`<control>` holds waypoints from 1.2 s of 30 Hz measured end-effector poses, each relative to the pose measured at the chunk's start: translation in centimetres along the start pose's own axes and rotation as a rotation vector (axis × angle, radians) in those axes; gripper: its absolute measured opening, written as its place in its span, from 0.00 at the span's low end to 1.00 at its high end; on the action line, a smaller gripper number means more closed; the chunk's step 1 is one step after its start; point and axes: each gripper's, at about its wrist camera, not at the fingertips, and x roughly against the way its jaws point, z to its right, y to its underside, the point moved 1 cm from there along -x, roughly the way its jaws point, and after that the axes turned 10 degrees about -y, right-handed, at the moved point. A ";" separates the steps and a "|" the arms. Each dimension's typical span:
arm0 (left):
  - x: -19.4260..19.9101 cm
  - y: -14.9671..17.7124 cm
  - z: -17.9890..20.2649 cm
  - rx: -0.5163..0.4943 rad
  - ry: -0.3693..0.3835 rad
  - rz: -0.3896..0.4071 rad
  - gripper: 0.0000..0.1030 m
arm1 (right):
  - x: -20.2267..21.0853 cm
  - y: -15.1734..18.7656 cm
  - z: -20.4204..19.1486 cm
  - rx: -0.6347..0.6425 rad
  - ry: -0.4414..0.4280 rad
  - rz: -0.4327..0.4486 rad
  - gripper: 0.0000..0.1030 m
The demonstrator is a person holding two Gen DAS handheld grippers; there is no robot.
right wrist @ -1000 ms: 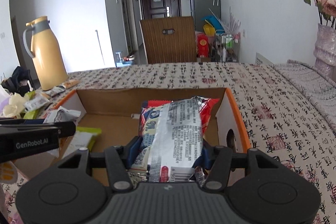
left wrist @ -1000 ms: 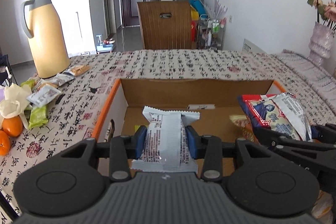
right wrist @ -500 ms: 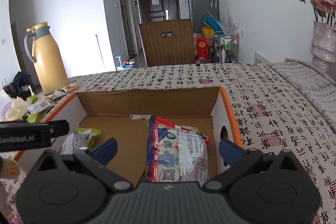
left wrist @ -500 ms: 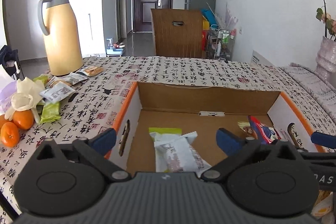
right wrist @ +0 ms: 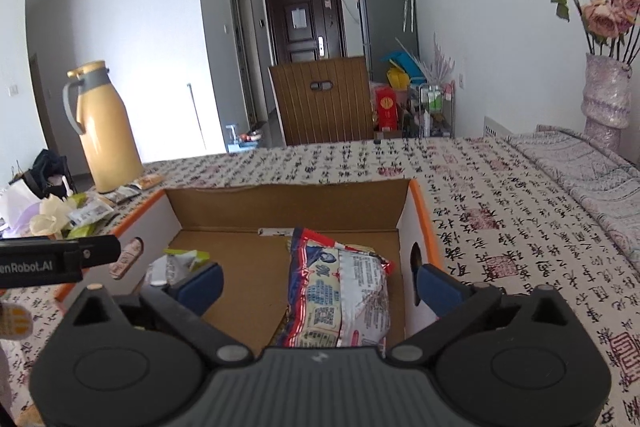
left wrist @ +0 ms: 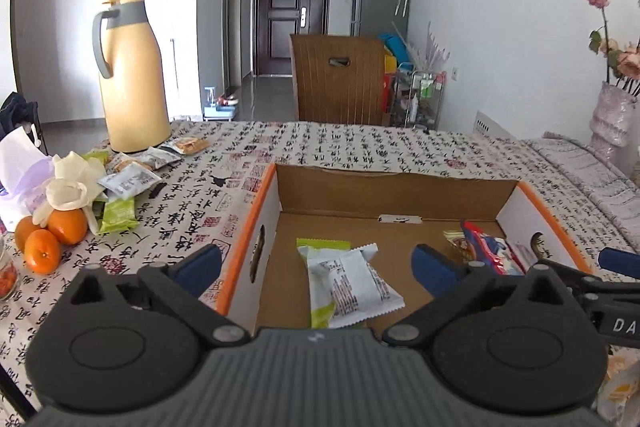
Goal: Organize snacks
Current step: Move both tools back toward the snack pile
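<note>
Your left gripper (left wrist: 316, 265) now stands at full spread with nothing between its blue pads; a second ago it was clamped on the white snack packet (left wrist: 354, 285), which now lies on the floor of the cardboard box (left wrist: 394, 185), overlapping a green packet (left wrist: 316, 303) at its 8 o'clock. Your right gripper (right wrist: 320, 281) has done the same: jaws wide, empty, and the red-and-silver snack bag (right wrist: 340, 291) it was pinching now rests inside the box against the right wall. Both tools have pulled back and up from the drop. I read that as two snacks delivered, with both hands free for the next pick.

More snacks wait outside. From the left wrist view, loose packets (left wrist: 128, 179) lie on the tablecloth (left wrist: 340, 147) at about 10 o'clock, beside the oranges (left wrist: 52, 237) and a white flower (left wrist: 70, 183), with the yellow thermos jug (left wrist: 132, 75) just behind.

Mind the box's orange-edged left rim (left wrist: 250, 227): your left pad hangs just outside it. The cloth beyond the box at 12 o'clock is bare, and the right side at 3 o'clock is open up to the vase (right wrist: 606, 95).
</note>
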 end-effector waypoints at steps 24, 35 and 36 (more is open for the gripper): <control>10.8 7.1 -4.2 0.044 -0.005 0.105 1.00 | 12.4 6.6 -1.2 0.026 -0.045 0.083 1.00; 11.2 12.2 -4.6 0.018 -0.013 0.038 1.00 | 14.0 11.1 -1.5 0.017 -0.021 0.035 1.00; 11.3 12.6 -4.7 0.015 -0.012 0.036 1.00 | 14.0 11.5 -1.4 0.022 -0.012 0.030 1.00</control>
